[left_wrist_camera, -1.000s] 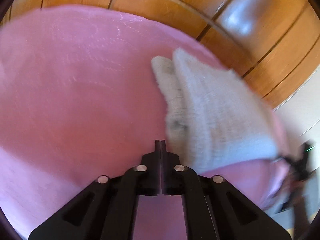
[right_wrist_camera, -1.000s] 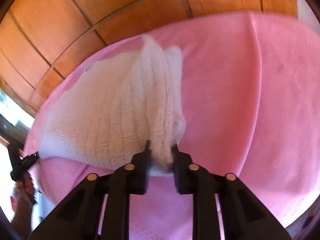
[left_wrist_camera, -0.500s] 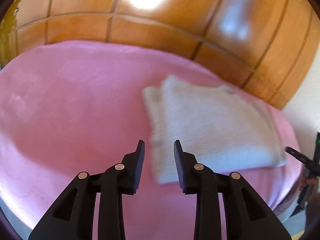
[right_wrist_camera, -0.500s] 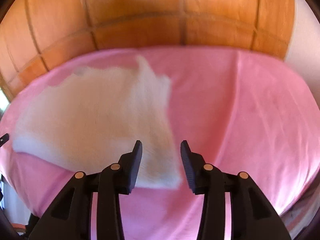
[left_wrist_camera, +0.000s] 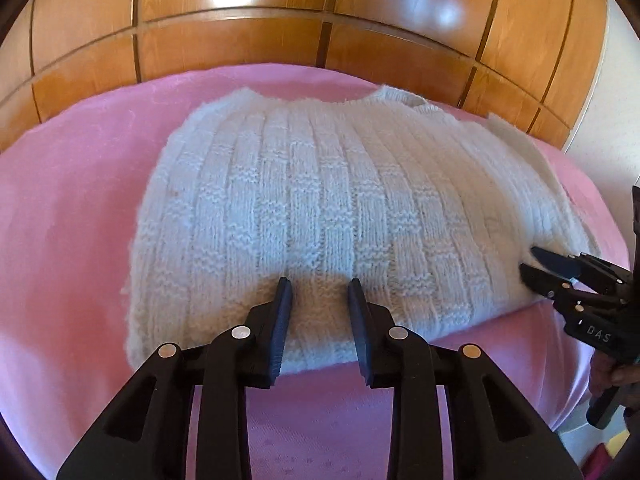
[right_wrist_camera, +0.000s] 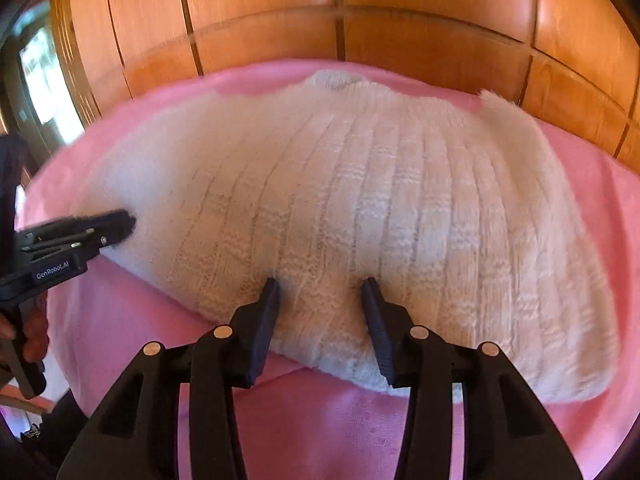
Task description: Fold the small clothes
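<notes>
While jaws gape, sweater (left_wrist_camera: 340, 208) lies beneath.

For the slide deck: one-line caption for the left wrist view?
Open left claw over the near hem of a white ribbed knit sweater on pink bedding.

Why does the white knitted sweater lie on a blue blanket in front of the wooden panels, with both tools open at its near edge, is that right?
Not quite: the blanket is pink, not blue, as both wrist views show. The rest holds: the white knitted sweater lies on it in front of the wooden panels, with the left tool and the right tool open at its near edge.
</notes>
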`<control>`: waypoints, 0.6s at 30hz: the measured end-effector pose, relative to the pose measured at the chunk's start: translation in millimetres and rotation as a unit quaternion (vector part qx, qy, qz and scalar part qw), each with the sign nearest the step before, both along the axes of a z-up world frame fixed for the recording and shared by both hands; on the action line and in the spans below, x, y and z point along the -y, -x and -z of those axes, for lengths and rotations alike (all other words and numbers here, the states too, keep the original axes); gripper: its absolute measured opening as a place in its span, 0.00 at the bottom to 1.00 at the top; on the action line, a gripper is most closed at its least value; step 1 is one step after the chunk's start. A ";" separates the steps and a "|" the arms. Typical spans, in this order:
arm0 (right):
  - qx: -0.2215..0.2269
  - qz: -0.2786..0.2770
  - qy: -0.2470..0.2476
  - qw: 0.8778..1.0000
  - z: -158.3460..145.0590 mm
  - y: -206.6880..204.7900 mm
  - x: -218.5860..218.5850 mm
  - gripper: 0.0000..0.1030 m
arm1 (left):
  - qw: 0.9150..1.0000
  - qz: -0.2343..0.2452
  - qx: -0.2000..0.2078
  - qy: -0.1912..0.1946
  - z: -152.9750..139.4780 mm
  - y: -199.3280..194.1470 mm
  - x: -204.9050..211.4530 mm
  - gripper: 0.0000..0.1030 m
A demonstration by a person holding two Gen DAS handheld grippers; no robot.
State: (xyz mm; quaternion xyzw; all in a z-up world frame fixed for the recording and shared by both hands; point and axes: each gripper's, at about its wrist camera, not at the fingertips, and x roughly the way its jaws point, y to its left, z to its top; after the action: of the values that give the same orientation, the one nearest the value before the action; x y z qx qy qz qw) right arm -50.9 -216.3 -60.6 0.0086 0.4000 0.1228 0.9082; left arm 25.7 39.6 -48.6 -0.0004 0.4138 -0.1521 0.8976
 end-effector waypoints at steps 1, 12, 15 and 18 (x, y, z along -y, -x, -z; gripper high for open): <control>0.001 0.002 0.004 1.000 -1.6 2.5 -3.2 0.41 | 1.000 -0.003 -0.001 -0.003 -2.7 -0.2 1.8 0.27; -0.004 0.008 -0.022 1.000 -19.6 -1.7 -4.0 0.65 | 0.997 -0.049 0.048 -0.029 -43.3 0.3 -9.9 0.48; 0.011 0.011 -0.016 1.000 -37.6 -7.5 -3.6 0.70 | 0.997 -0.052 0.053 -0.036 -46.6 -7.0 -11.9 0.48; 0.024 0.022 -0.012 0.999 -50.7 -19.7 2.2 0.78 | 0.996 -0.054 0.053 -0.039 -46.4 -16.4 -12.7 0.48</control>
State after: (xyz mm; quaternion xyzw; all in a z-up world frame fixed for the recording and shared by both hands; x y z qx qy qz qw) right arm -31.2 -218.5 -9.9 0.0253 0.3765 0.1072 0.9198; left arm 42.1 52.3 -2.2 0.0206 0.3709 -0.0868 0.9244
